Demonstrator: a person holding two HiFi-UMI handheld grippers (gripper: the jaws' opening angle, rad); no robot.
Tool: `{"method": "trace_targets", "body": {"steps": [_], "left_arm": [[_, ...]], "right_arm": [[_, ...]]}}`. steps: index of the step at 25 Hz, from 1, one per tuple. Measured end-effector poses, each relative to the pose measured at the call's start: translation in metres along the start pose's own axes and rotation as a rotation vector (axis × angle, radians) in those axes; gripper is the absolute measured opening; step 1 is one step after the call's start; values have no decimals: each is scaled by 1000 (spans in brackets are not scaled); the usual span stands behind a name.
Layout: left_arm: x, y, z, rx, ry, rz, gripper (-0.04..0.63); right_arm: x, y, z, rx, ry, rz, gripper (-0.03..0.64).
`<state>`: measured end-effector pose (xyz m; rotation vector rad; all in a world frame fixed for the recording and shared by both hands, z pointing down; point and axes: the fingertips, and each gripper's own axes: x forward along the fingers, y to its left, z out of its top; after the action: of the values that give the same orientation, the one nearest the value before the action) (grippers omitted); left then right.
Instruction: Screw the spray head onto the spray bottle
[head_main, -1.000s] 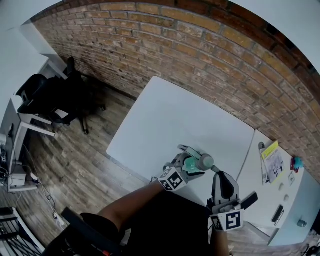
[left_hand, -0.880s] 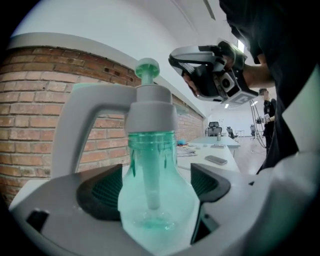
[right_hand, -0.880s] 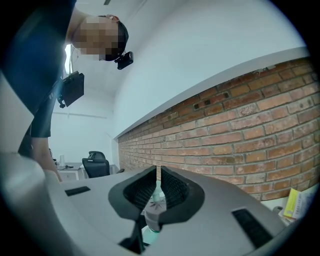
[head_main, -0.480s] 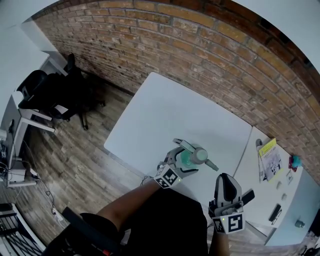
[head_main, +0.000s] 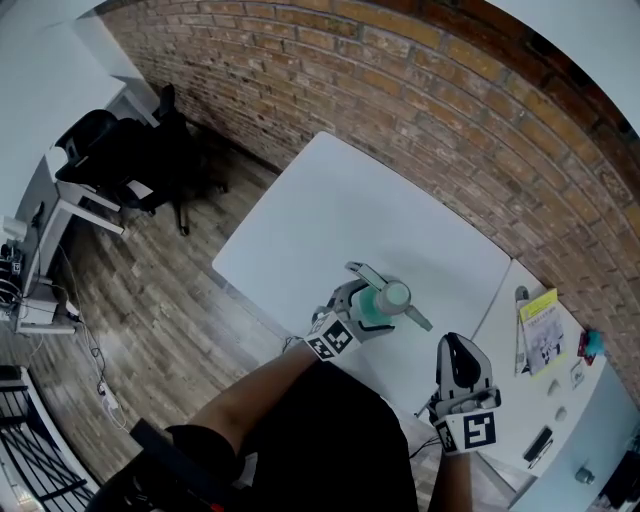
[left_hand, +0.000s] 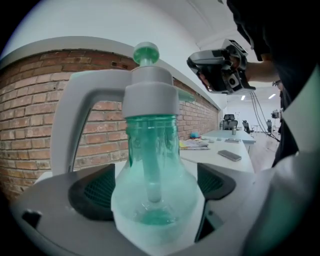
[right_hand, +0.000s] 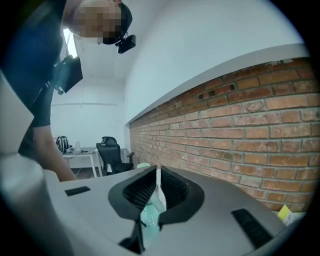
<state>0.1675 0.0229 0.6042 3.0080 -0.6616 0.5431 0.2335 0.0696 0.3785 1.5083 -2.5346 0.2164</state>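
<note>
The green plastic spray bottle (left_hand: 152, 165) looks light and slick, best gripped at its belly. The left gripper (left_hand: 155, 187) has just opened its jaws around it; the right gripper (right_hand: 156, 180) is clenched, empty.

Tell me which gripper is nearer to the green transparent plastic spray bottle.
Left. The left gripper has just been opening its jaws, which flank the green spray bottle without gripping; the right gripper, shut and empty, stands apart, at its right.

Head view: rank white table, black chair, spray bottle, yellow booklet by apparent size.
1. white table
2. black chair
3. spray bottle and yellow booklet: they look about alike here, so they are not ranked against each other.
</note>
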Motion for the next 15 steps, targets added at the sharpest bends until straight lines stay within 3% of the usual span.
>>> {"method": "trace_targets", "body": {"steps": [3, 7, 10, 15], "left_arm": [[4, 1, 2, 1, 2, -15, 494], [1, -1, 4, -1, -2, -27, 494], [2, -1, 4, -4, -5, -30, 494], [0, -1, 6, -19, -28, -43, 494]], "right_arm": [[8, -7, -2, -37, 74, 66, 12], [15, -2, 20, -81, 68, 130, 25], [27, 5, 28, -125, 127, 201, 150], [47, 15, 29, -220, 283, 264, 204]]}}
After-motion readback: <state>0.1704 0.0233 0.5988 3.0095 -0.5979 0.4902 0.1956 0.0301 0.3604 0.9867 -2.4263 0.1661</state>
